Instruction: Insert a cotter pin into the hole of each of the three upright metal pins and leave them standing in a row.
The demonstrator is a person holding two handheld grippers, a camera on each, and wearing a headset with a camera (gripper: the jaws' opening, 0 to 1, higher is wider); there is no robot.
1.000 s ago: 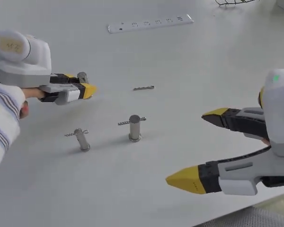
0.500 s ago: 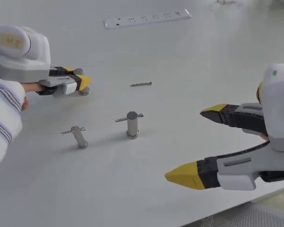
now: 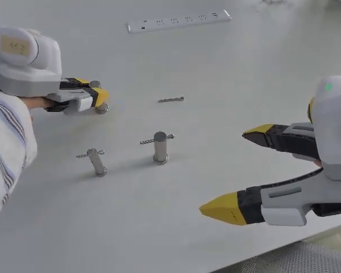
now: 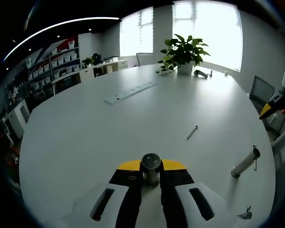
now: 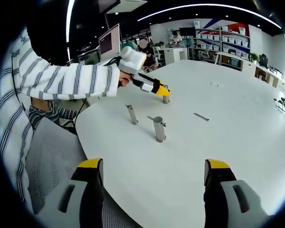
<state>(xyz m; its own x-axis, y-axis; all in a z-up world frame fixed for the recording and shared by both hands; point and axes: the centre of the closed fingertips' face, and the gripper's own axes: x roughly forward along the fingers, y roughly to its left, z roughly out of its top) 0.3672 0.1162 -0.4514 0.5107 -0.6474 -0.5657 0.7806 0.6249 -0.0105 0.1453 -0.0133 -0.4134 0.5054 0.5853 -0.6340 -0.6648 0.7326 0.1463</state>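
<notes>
Left gripper (image 3: 101, 98) at left of the head view, fingers closed on an upright metal pin (image 4: 151, 167). Pin head sticks up between the yellow tips, and its base looks down on the white table (image 3: 233, 74). No cotter pin seen in this one.

Right gripper (image 3: 223, 173) at lower right of the head view, fingers wide open, holding nothing, above the near table edge and well apart from the pins.

Middle pin (image 3: 160, 149) near frame centre, standing upright, with a cotter pin (image 3: 157, 139) through its top. Lower-left pin (image 3: 96, 162) also has a cotter pin (image 3: 90, 154) through its top and looks slightly tilted in the head view. Those two stand near each other; the gripped pin is up and left of them.

Loose cotter pin (image 3: 171, 100) lies flat on the table above the middle pin, right of the left gripper. Power strip (image 3: 179, 21) lies along the top of the frame. Striped sleeve (image 3: 5, 142) at left edge.
</notes>
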